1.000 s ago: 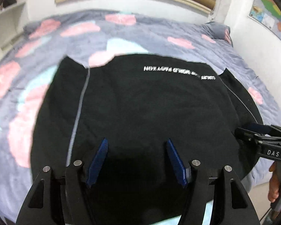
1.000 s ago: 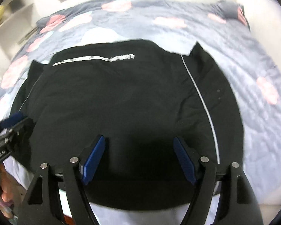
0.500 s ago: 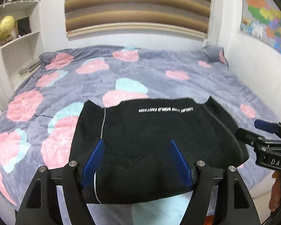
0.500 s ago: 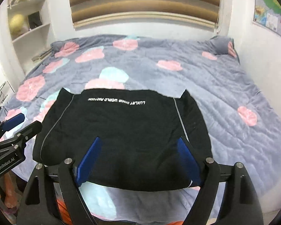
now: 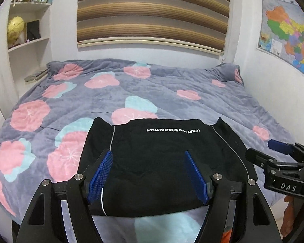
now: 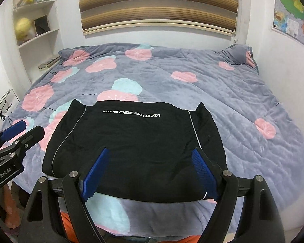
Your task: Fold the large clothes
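Black garment [image 5: 164,162] lies folded on the floral quilt [image 5: 172,93], below the striped blind [image 5: 152,14]. Left gripper [image 5: 149,174] and right gripper [image 6: 150,174] have just been opening; both stand wide, holding nothing.

- Ahead of your grippers you have a bed [image 5: 223,101], covered edge to edge by a grey quilt [image 6: 243,105] printed with pink and pale blue flowers.
- A folded black garment [image 5: 162,162] lies flat on the quilt, directly under and beyond your fingers, at the near edge.
- White lettering [image 6: 131,113] runs across the garment's far side.
- The quilt bunches up at the far right corner.
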The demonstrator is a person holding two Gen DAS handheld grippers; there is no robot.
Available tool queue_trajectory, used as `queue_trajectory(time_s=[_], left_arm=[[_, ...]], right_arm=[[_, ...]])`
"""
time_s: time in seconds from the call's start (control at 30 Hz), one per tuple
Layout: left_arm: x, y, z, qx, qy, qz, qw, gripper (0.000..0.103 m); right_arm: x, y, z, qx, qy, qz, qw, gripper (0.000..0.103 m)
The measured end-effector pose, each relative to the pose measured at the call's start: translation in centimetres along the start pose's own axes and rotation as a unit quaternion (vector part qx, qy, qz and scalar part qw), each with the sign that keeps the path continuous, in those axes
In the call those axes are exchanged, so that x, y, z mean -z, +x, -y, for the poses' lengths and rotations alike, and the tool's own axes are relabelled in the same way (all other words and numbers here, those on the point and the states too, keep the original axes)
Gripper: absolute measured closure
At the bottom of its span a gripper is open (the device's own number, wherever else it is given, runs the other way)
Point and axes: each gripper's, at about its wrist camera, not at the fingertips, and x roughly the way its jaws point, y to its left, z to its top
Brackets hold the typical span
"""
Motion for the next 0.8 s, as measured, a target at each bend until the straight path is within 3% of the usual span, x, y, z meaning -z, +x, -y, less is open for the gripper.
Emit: queue_trajectory(time_s=[0.8], left_arm=[[0.5, 1.7, 0.1, -0.012, 0.002, -0.029, 0.9995, 0.028]], right_arm=[[0.1, 0.9, -1.7, -0.008, -0.014, -0.012, 1.000, 0.018]])
